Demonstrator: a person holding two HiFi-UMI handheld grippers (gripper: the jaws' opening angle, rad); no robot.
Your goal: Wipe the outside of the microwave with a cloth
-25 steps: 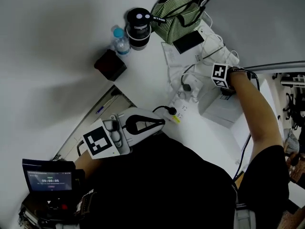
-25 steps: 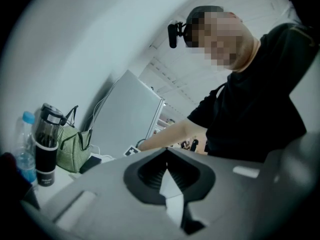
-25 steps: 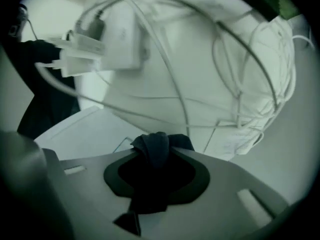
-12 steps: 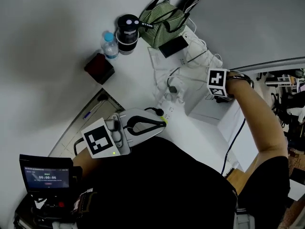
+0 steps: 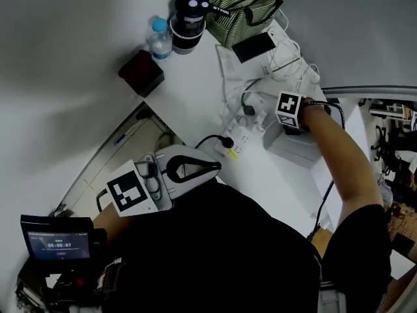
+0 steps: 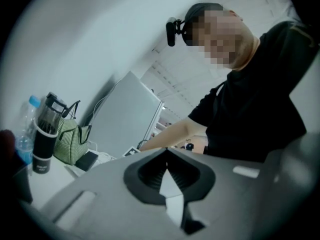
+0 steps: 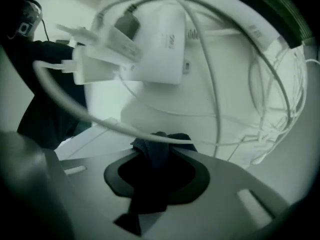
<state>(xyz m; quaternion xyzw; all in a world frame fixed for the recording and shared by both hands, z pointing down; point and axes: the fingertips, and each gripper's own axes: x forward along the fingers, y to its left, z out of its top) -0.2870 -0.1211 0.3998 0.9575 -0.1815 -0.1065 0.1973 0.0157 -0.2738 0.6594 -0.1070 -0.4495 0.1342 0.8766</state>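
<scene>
Beyond the white table's [image 5: 195, 90] diagonal near edge, found bare room only mid-surface. Crowded the far corner with a bottle [image 5: 158, 41], black tumbler [image 5: 189, 15], striped bag [image 5: 241, 12] and phone [image 5: 254, 44]. Looped white cables [image 7: 215, 84] and a charger [image 7: 160, 39] close ahead of the right gripper [image 7: 159, 141], with one cable crossing the dark cloth [image 7: 152, 169] clamped in its jaws. Held the left gripper [image 5: 218, 167] pressed closed, empty, by the torso.

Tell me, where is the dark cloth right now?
In the right gripper view, the dark cloth is pinched in the right tongs, just below a white cable and near a white charger.
</scene>
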